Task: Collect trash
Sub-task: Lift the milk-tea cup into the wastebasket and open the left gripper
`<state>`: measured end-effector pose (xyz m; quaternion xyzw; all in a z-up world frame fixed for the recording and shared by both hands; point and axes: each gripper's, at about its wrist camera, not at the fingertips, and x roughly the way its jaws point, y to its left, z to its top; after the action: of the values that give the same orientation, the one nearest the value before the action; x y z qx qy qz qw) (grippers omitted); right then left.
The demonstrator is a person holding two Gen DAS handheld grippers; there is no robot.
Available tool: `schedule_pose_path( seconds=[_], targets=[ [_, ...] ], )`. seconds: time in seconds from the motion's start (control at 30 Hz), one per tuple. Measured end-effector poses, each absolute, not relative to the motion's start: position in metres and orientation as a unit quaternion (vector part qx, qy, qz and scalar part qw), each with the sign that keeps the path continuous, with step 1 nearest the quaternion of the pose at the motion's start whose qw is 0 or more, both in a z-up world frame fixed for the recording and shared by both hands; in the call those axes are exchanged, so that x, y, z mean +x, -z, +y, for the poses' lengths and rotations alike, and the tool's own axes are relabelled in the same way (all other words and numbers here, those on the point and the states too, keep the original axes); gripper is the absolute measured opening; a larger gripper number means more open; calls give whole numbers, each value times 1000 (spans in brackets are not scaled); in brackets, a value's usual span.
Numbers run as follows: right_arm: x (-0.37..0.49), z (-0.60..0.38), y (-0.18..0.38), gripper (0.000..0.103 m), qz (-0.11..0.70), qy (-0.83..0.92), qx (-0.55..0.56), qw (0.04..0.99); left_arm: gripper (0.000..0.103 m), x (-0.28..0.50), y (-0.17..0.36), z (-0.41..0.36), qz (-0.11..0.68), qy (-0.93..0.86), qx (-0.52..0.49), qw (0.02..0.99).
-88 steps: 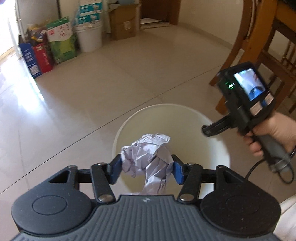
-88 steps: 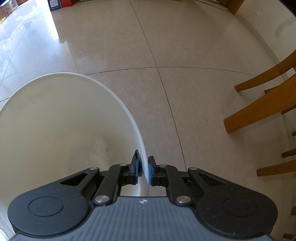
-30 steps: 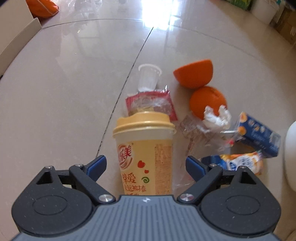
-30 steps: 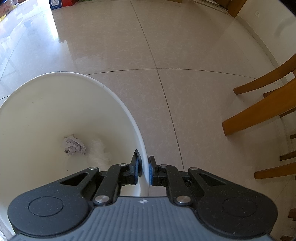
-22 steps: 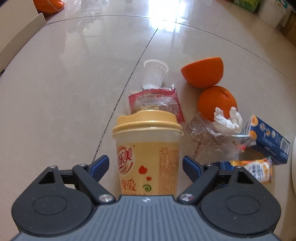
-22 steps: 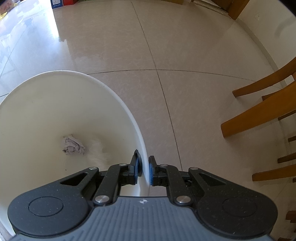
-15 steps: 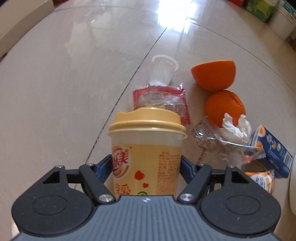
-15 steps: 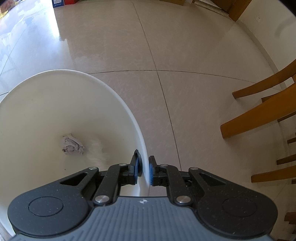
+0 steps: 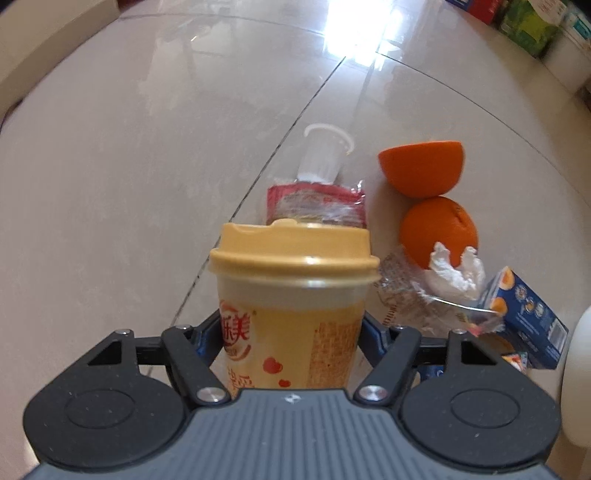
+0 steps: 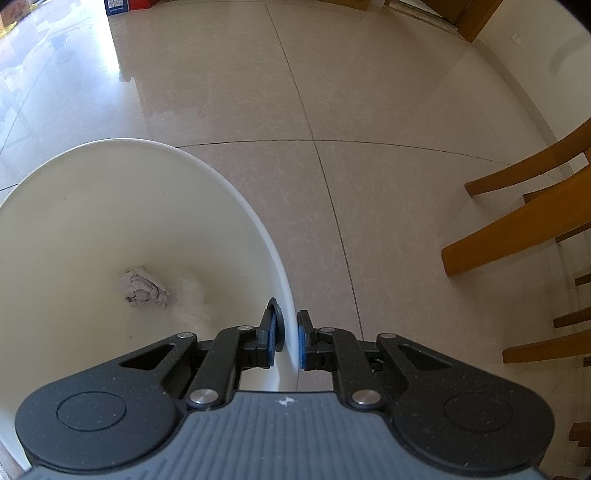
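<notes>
**Cup clamped in left, bin rim pinched in right**

Floor (image 10: 369, 110): glossy beige tile, dark grout lines, strong window glare at the far end. Wooden chair legs (image 10: 517, 229) at right edge of the right wrist view, cut off by the frame.

White bin (image 10: 92, 221): round, open mouth toward the camera, near side hidden under the gripper body. Right hand-held gripper (image 10: 290, 343) closed on the bin's rim, one pad inside the wall, one outside. A crumpled paper ball (image 10: 144, 288) lies at the bottom of the bin.

Left hand-held gripper (image 9: 291, 332) clamped on a drink cup (image 9: 291, 306), blue pads pressed to both sides of its lower body. Cup upright, long axis vertical, tan lid on top. Label: red Chinese characters, "美" readable, the rest cut off by the gripper; red hearts; a block of small print too fine to read. Cup base hidden.

Beyond the cup, litter on the floor: blue juice carton (image 9: 528, 317) lying tilted, orange fruit pictures, text unreadable; an orange half (image 9: 421, 168) touching a whole orange (image 9: 437, 229); red snack wrapper (image 9: 317, 203), partly behind the lid, print illegible; clear crinkled wrapper (image 9: 413, 295); white tissue wad (image 9: 456, 273) against the whole orange; small clear plastic cup (image 9: 323, 153) on its side, mouth pointing away. Coloured boxes (image 9: 524, 26) in the far top right corner, blurred.
</notes>
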<state>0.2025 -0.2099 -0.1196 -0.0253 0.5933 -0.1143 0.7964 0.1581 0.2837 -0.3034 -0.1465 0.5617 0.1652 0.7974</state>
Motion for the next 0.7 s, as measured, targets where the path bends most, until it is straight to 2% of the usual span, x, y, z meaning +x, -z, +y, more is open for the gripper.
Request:
schedule_pose_path(
  seconds=[0.47,0.7],
  targets=[
    [203,-220,118,12,595,108,-3,796,71,158,212,247,565,-81,-59,819],
    [204,-228,119,12,596,106,15,796,71,171,129,191,564,29,-5,825]
  ],
)
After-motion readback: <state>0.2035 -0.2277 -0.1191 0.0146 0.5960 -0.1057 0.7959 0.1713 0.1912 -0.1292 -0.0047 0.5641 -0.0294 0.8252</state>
